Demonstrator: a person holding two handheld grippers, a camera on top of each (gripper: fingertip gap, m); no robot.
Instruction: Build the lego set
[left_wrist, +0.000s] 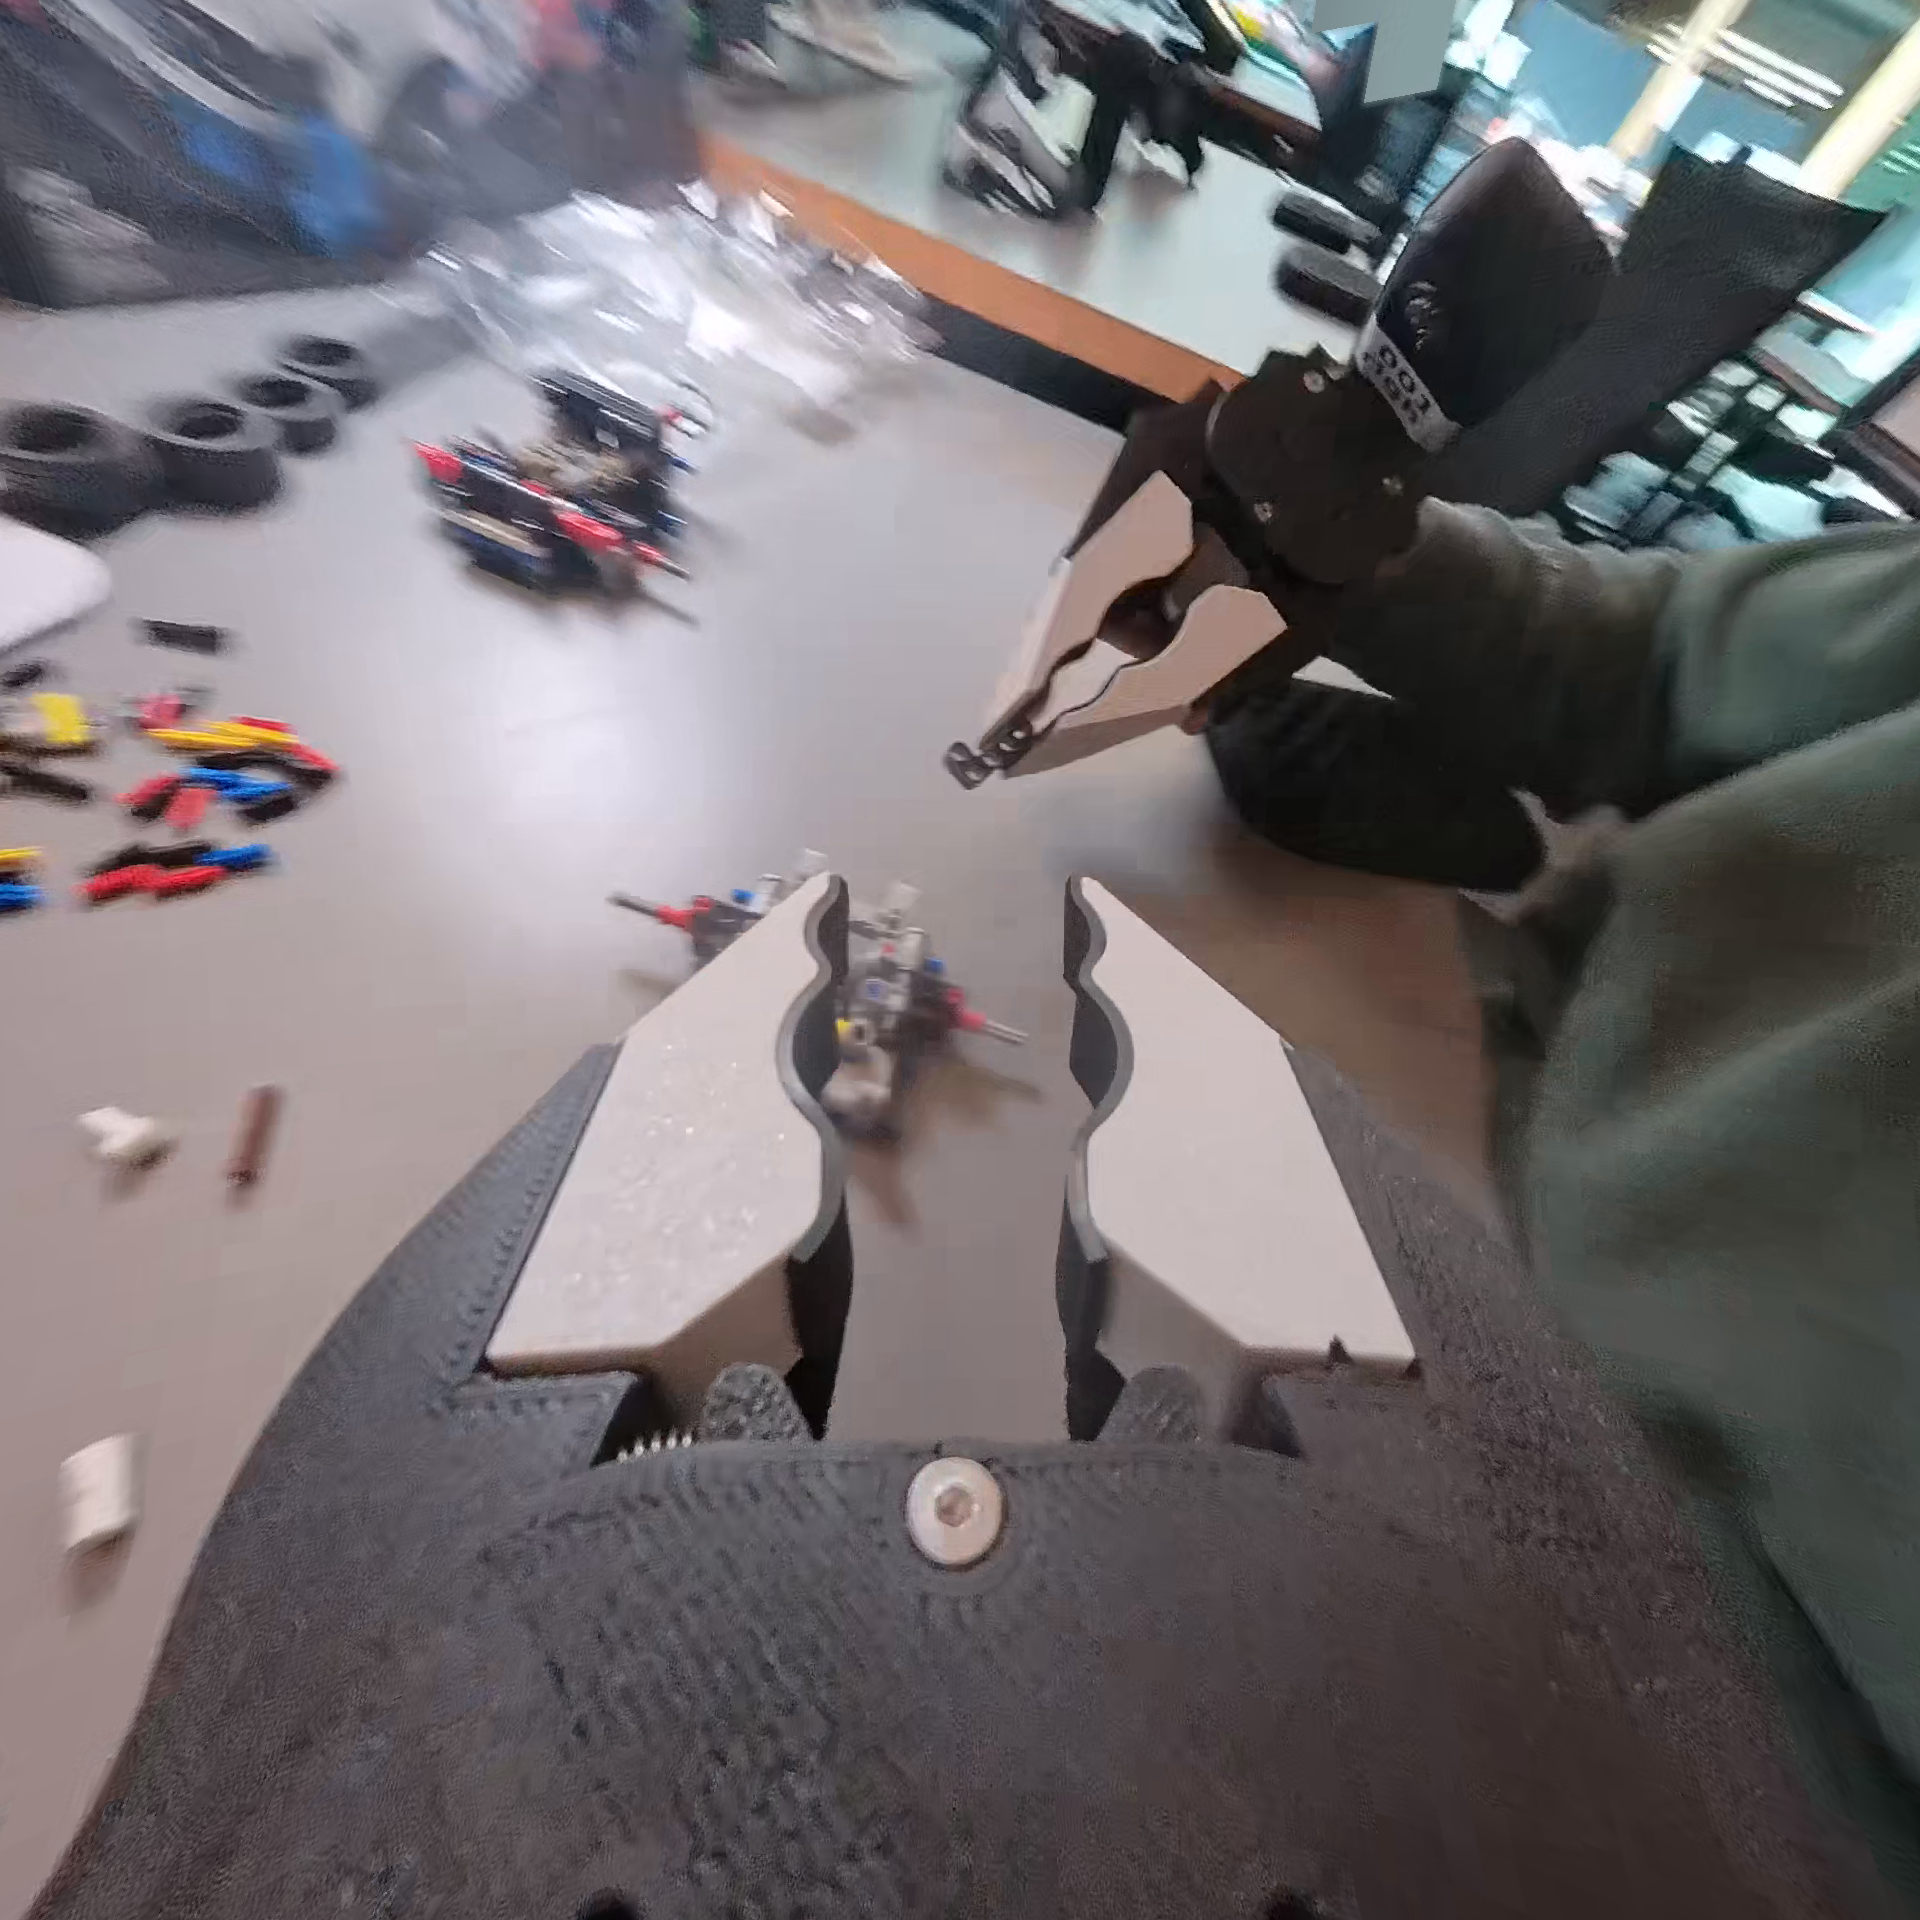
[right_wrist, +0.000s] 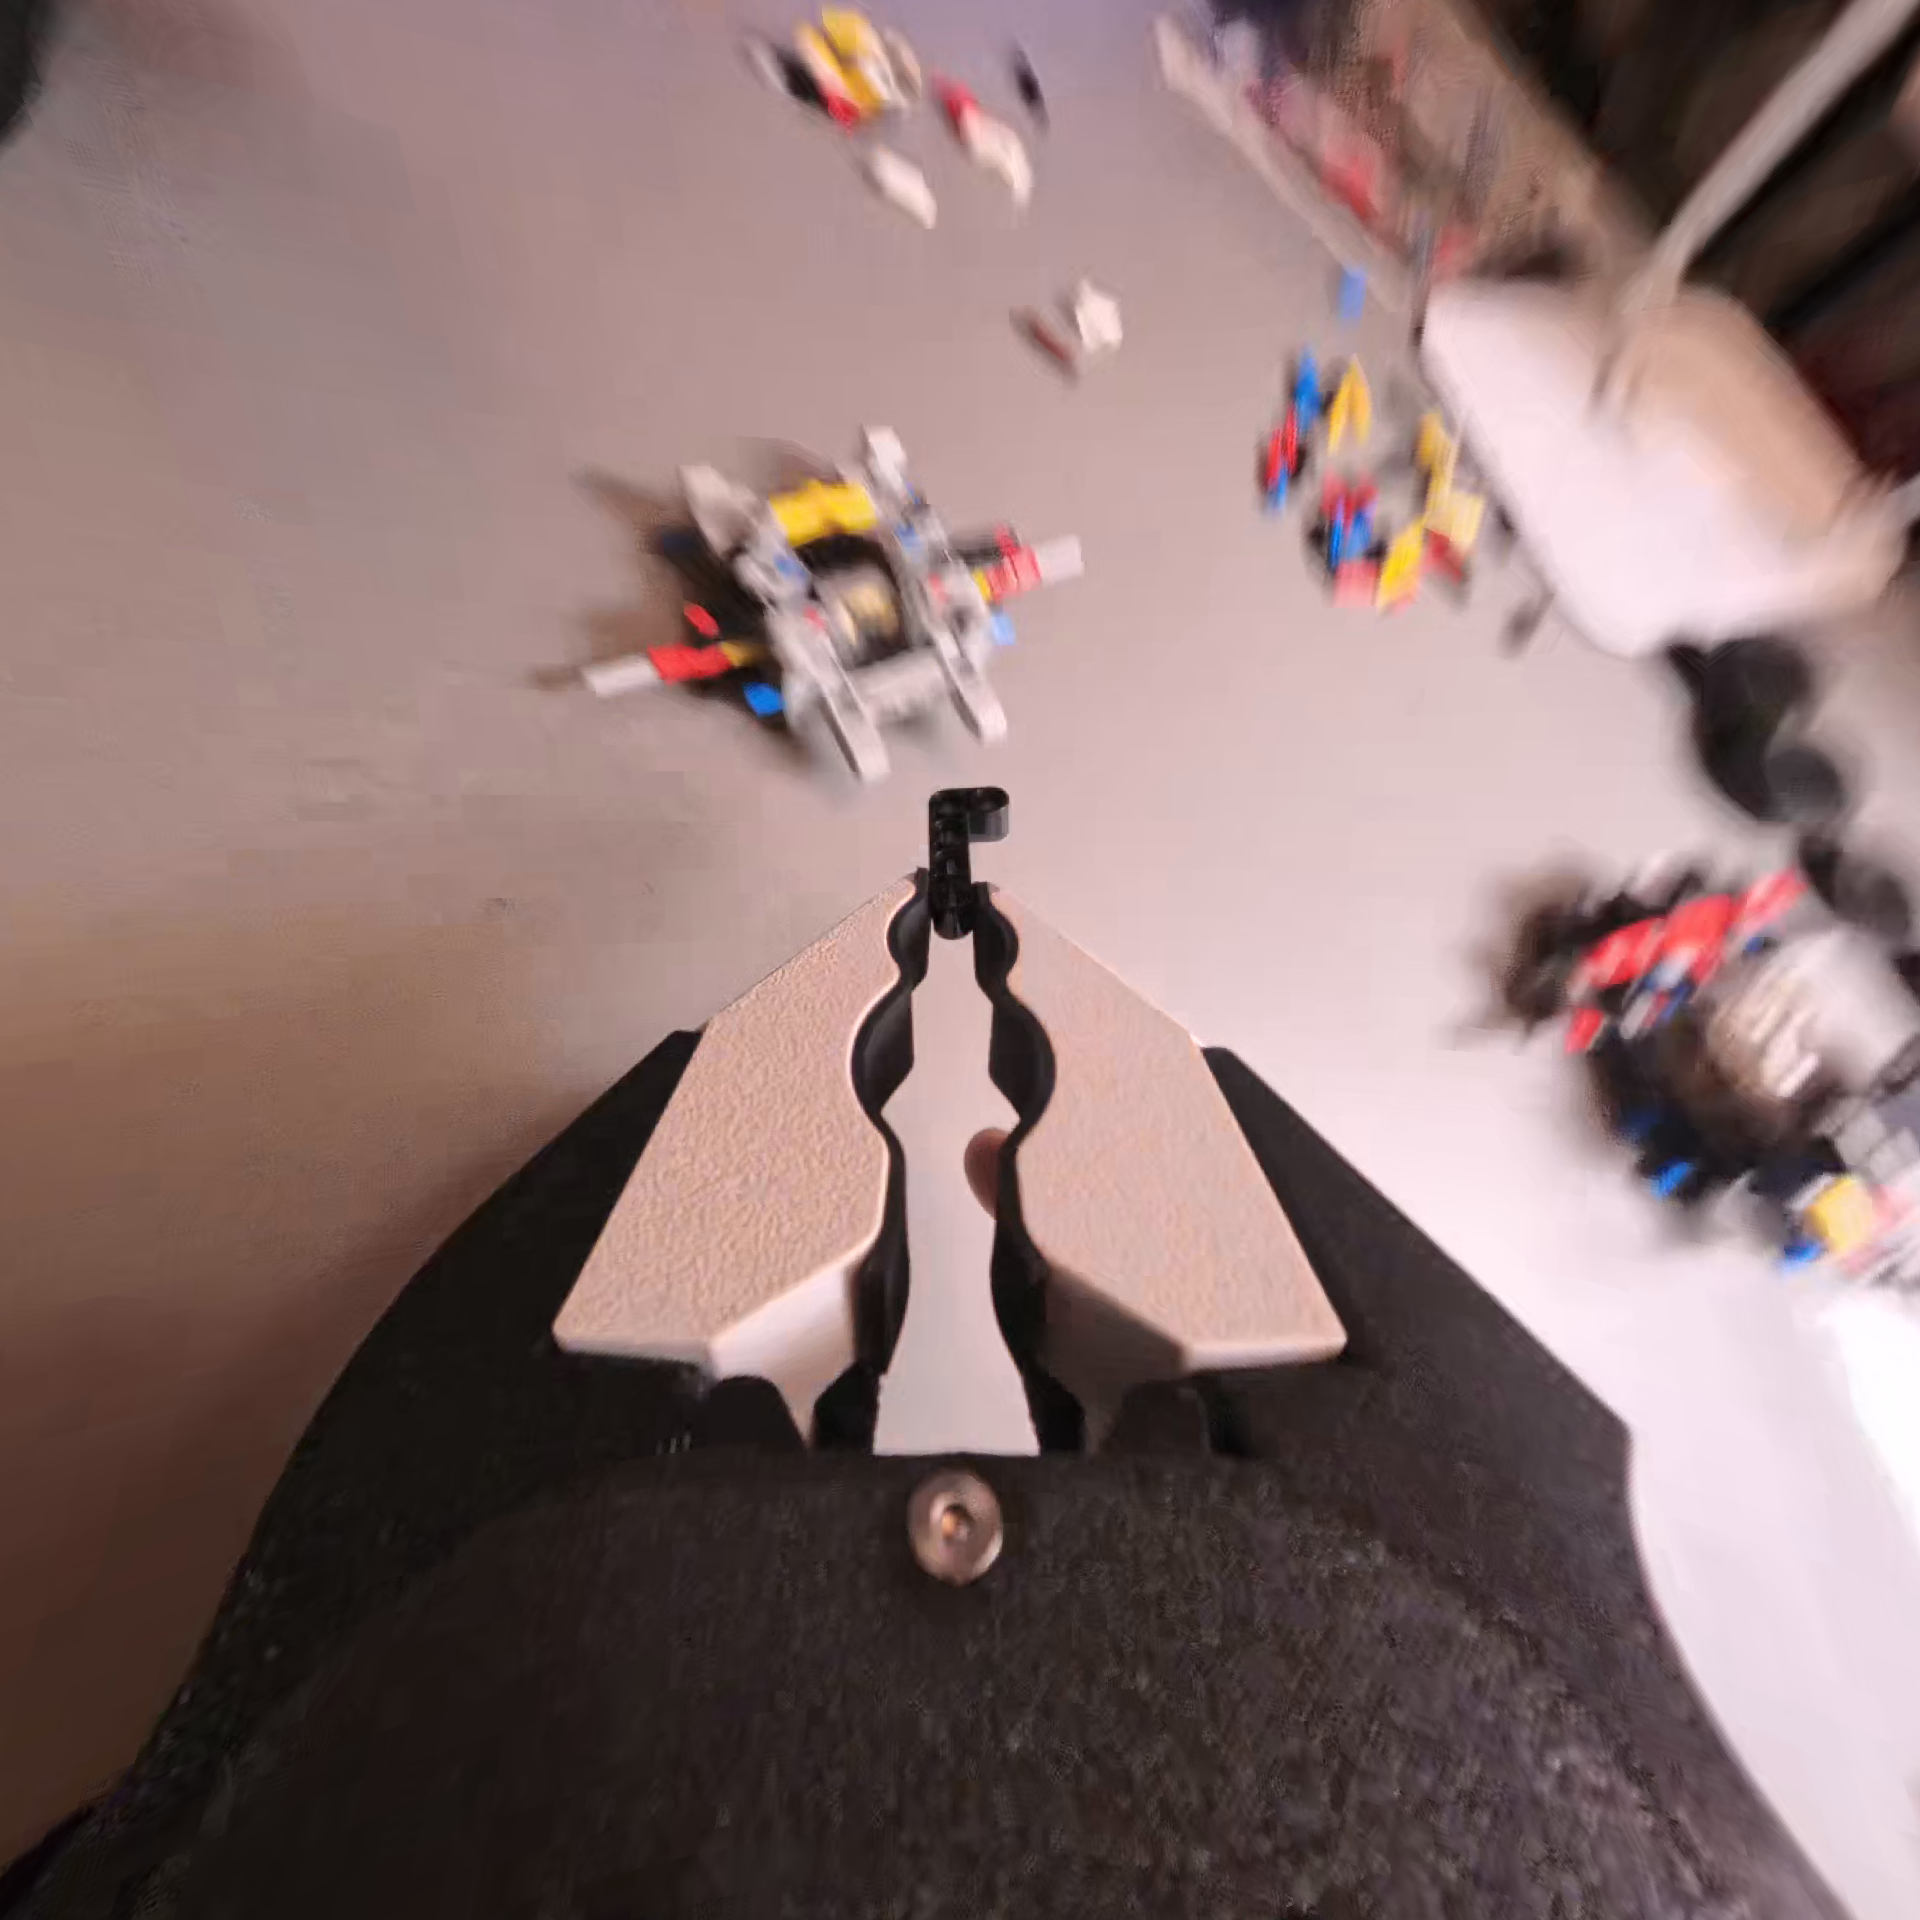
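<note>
My left gripper is open with nothing in its grasp. It hovers over a small grey, black and red brick assembly that lies on the grey table below, by the left finger. My right gripper is shut on a small black L-shaped beam, pinched at its lower end so the bent end sticks out past the fingertips. The left wrist view also shows the right gripper up and to the right, with the black beam at its tips. The same assembly lies ahead of the right gripper.
Loose red, blue, yellow and black pieces lie at the left. A larger black and red assembly and black tyres sit farther back. A white piece and a brown pin lie near. A green sleeve fills the right. The left gripper's tips are roughly 15 cm from the right gripper's.
</note>
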